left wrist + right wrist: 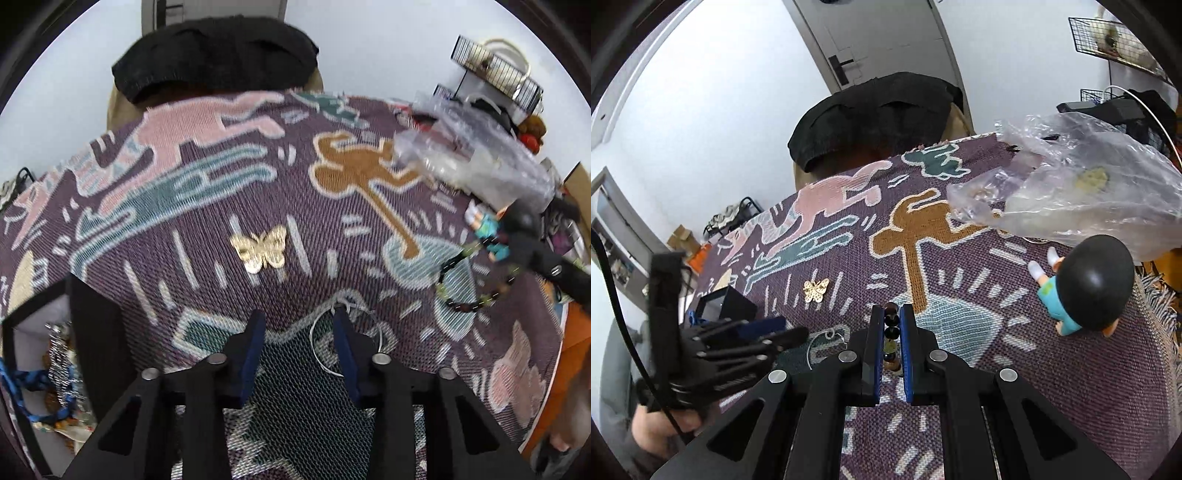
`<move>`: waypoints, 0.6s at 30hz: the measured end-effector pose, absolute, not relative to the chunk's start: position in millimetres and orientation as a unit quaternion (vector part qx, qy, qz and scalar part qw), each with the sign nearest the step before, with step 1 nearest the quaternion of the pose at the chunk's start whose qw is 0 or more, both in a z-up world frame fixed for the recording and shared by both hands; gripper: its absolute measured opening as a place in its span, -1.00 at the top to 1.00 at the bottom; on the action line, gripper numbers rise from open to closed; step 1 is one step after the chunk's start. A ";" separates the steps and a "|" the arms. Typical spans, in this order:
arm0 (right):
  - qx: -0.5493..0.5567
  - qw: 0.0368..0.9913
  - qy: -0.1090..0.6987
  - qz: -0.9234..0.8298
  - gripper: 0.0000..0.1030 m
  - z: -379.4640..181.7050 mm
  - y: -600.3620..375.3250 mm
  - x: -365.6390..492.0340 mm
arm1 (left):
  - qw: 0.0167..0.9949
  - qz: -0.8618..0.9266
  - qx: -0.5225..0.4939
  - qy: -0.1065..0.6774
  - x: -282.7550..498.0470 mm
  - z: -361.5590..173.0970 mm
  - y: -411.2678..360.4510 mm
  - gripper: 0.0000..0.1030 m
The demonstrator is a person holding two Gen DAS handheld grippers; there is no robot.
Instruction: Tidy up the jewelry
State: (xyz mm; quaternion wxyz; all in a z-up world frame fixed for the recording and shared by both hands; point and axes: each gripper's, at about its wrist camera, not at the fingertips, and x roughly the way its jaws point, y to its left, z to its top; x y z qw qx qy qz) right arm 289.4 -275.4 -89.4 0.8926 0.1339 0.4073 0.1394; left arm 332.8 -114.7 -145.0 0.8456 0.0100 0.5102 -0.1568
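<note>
Presently the right gripper (pixel 891 334) is clenched on a dark beaded bracelet (pixel 891 332), beads stacked between its blue pads; in the left wrist view the bracelet's loop (pixel 476 280) hangs just above the cloth. The left gripper (pixel 301 347) stands parted over a thin silver wire hoop (pixel 347 341) lying on the cloth, one finger (pixel 343 343) crossing it, pads not pressing. A gold filigree butterfly ornament (pixel 261 249) lies beyond on the purple woven tablecloth (pixel 207 229). An open black box (pixel 40 369) at left holds other jewellery. A black-haired toy figurine (pixel 1082 288) and crumpled clear plastic bag (pixel 1082 184) occupy the right.
</note>
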 end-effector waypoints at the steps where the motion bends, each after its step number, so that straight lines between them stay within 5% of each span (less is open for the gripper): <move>1: 0.135 0.893 0.407 0.139 0.82 -89.4 -277.0 288.6 | 0.844 -0.156 0.013 0.514 332.5 -148.2 -115.7 0.32; 10: 0.147 0.890 0.408 0.144 0.82 -96.3 -281.7 286.6 | 0.842 -0.158 0.070 0.511 315.9 -154.1 -128.2 0.34; 15: 0.152 0.888 0.408 0.148 0.82 -98.3 -279.8 288.0 | 0.846 -0.165 0.100 0.497 305.0 -154.5 -135.7 0.93; 18: 0.151 0.888 0.406 0.150 0.82 -96.9 -277.4 287.3 | 0.846 -0.162 0.094 0.499 306.2 -154.3 -133.4 0.98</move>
